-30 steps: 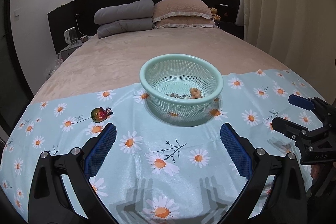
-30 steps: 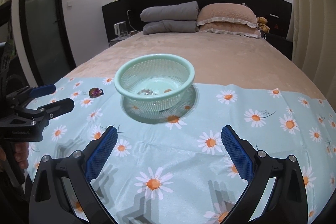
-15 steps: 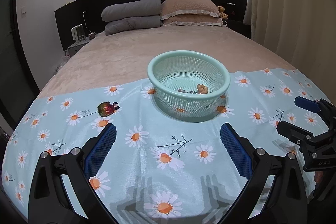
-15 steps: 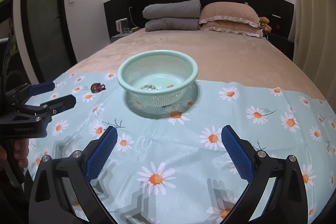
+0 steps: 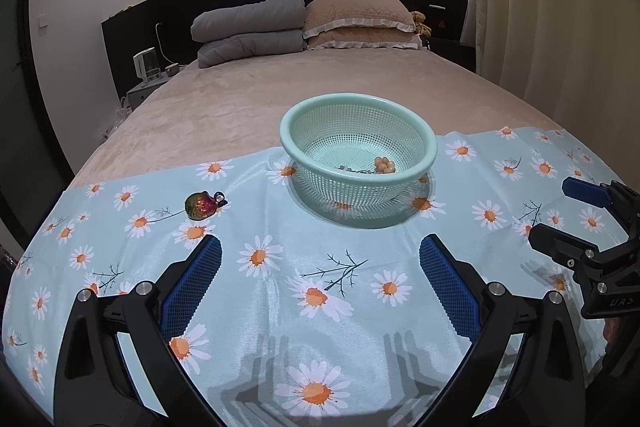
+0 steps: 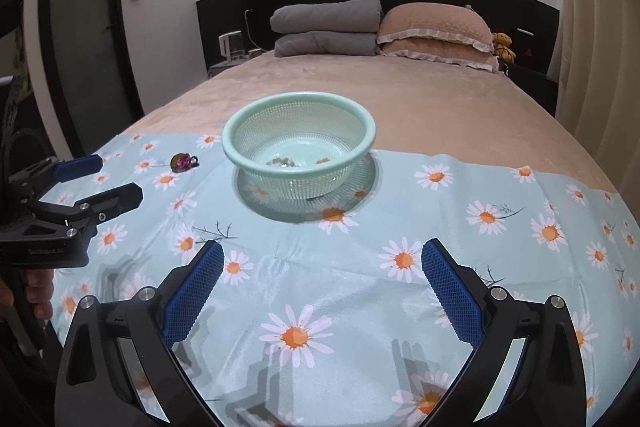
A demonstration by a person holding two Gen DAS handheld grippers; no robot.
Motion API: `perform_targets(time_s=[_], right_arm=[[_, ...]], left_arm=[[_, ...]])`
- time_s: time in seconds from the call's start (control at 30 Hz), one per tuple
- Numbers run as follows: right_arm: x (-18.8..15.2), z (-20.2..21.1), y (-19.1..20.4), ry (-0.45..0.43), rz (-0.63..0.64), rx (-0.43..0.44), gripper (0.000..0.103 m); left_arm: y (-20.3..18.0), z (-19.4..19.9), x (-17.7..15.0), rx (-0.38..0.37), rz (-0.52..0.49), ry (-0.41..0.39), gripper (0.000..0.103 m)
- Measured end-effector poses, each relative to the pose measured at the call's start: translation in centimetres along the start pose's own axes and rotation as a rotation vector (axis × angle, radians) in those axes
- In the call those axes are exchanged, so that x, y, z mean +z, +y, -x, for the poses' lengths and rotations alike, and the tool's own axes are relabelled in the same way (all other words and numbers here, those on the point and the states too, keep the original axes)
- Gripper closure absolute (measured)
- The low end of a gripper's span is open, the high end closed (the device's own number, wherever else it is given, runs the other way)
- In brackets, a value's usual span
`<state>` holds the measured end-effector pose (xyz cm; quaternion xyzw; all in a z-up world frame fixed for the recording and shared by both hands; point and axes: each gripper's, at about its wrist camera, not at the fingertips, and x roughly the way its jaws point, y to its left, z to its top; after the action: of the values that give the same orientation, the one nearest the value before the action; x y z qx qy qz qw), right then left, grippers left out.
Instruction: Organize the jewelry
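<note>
A mint-green mesh basket (image 5: 430,147) (image 6: 362,131) stands on a daisy-print cloth (image 5: 280,291) (image 6: 400,211) spread over the bed. Inside it lie a cluster of orange beads (image 5: 385,164) and a greyish chain (image 5: 352,169) (image 6: 282,161). A shiny red-green pendant (image 5: 200,205) (image 6: 182,161) rests on the cloth left of the basket. My left gripper (image 5: 320,261) (image 6: 110,181) is open and empty, hovering over the near cloth. My right gripper (image 6: 322,269) (image 5: 564,211) is open too, to the right of the left one.
Grey folded quilts (image 5: 248,27) and tan pillows (image 5: 360,23) lie at the head of the bed. A nightstand with a white kettle (image 5: 146,67) stands at the left, curtains (image 5: 560,7) at the right. A hand (image 6: 36,291) holds the left gripper's handle.
Both grippers have drawn back from the basket, which now looks smaller and farther. The view has swung slightly, with the pendant shifting right in the left wrist view. Both jaws stay open.
</note>
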<state>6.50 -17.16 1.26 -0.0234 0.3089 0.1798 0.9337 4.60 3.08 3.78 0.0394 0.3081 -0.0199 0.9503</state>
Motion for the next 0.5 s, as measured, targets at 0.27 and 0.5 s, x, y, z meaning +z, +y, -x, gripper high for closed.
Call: perform_targets(time_s=[0.27,0.5], right_arm=[[0.10,-0.27,0.08,0.016,-0.001,-0.008,0.008],[0.04,-0.55,0.11,0.028,0.000,-0.001,0.008]], left_arm=[[-0.41,-0.23,-0.27,-0.007,-0.038,0.017,0.006],[0.09,-0.54,-0.30,-0.003,-0.022,0.031,0.006]])
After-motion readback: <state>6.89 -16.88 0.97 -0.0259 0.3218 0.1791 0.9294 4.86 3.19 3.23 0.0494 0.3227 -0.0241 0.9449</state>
